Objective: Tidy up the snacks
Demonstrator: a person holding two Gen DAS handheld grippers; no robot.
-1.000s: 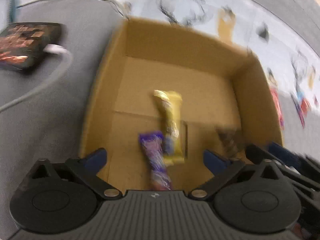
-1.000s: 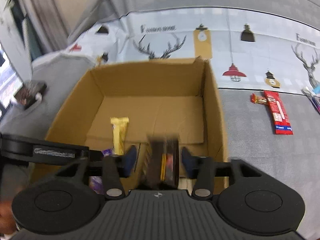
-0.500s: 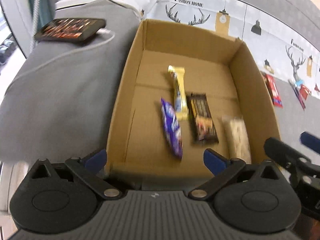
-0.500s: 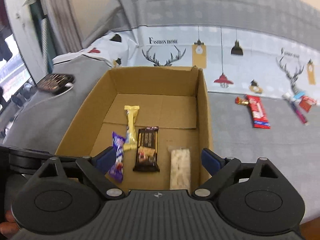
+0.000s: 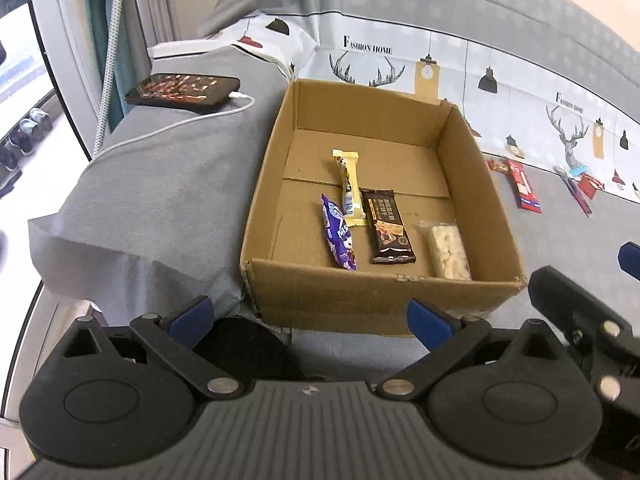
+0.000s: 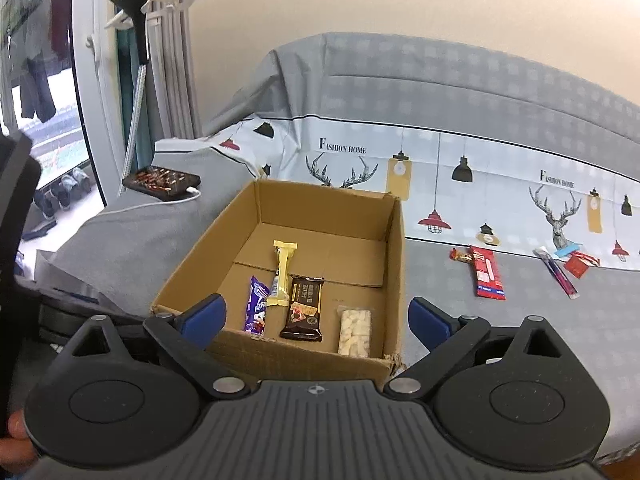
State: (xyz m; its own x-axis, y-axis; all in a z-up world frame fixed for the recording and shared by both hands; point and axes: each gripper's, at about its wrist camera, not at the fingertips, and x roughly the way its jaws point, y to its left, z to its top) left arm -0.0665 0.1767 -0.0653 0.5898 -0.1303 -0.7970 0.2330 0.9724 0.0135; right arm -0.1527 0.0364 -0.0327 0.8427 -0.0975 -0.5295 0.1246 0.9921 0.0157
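So the cardboard box [image 6: 394, 248] sits on the grey bedsheet [image 6: 520, 340] with four snacks lined up inside near the front wall: purple wrapper [image 6: 256, 306], yellow bar [image 6: 282, 274], dark chocolate bar [image 6: 304, 308] and a clear pack of white pieces [image 6: 354, 326]. The right claw [image 6: 318, 316] has just been spreading its jaws and is released, nothing between them. The left claw [image 5: 310, 316] is spread wide and empty too. A red wrapper [image 6: 486, 272] and a few more snacks lie loose on the sheet, right of the box. A phone [image 5: 184, 90] is charging off to the left.
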